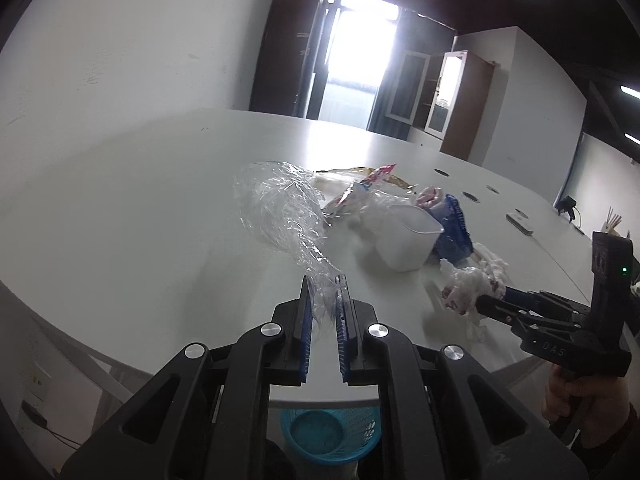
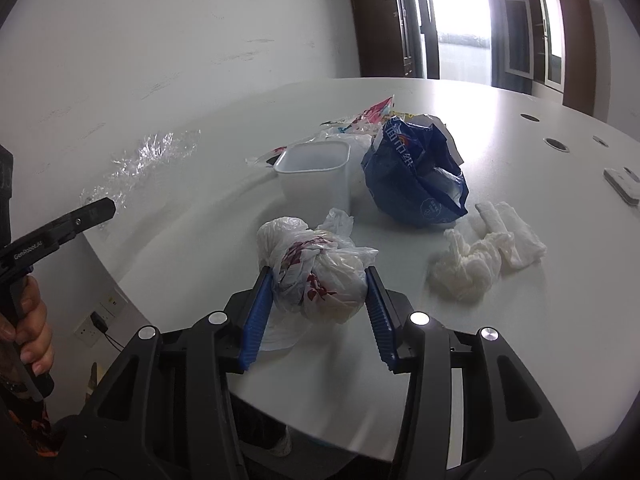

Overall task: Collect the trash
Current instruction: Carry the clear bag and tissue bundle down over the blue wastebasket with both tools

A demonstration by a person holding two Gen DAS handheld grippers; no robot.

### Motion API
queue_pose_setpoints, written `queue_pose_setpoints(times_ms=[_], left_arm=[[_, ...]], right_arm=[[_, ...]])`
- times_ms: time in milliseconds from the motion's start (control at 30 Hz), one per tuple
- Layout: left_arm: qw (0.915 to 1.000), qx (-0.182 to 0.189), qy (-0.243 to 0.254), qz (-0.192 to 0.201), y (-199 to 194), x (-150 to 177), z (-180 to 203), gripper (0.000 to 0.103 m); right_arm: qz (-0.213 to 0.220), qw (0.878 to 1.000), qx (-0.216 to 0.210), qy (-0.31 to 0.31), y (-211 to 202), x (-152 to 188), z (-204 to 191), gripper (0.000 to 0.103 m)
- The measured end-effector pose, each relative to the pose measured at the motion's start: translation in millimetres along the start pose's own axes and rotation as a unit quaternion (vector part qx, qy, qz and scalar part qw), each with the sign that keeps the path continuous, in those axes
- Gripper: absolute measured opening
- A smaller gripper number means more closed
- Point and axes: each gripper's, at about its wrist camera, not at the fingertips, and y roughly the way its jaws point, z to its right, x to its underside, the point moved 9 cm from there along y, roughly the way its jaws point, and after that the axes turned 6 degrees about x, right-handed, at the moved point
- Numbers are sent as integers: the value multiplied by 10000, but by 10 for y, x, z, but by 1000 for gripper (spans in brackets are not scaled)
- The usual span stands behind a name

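A long crumpled sheet of clear plastic film (image 1: pixel 280 208) trails across the white table (image 1: pixel 140 208). My left gripper (image 1: pixel 324 284) is shut on the film's near end, which is bunched between the blue pads. From the right wrist view that gripper (image 2: pixel 100 210) reaches in from the left, with the film (image 2: pixel 140 160) stretching away from it. A knotted white plastic bag with red print (image 2: pixel 320 280) sits near the table's front edge. My right gripper (image 2: pixel 318 276) is shut on it, both pads pressing its sides. The left wrist view shows that same gripper (image 1: pixel 492 304) and bag (image 1: pixel 464 284) at the right.
More trash lies behind: a white plastic tub (image 2: pixel 316 172), a crumpled blue packet (image 2: pixel 416 176), wadded tissues (image 2: pixel 480 252) and snack wrappers (image 2: pixel 372 114). A white device (image 2: pixel 622 184) lies at the far right. A blue mesh basket (image 1: pixel 324 432) stands below the table's near edge.
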Motion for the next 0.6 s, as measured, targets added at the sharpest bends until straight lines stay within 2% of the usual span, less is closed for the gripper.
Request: queue_pose_setpoints(times_ms=[200, 367, 600], left_arm=[[9995, 290, 118, 52, -310, 133, 261, 10], [9977, 637, 173, -124, -491, 397, 501, 10], [9957, 761, 386, -354, -747, 734, 678, 10]], right_arm=[[223, 9997, 44, -87, -394, 156, -76, 43], [403, 9992, -5, 44, -688, 267, -68, 43], [356, 9993, -42, -127, -928, 509, -189, 43]])
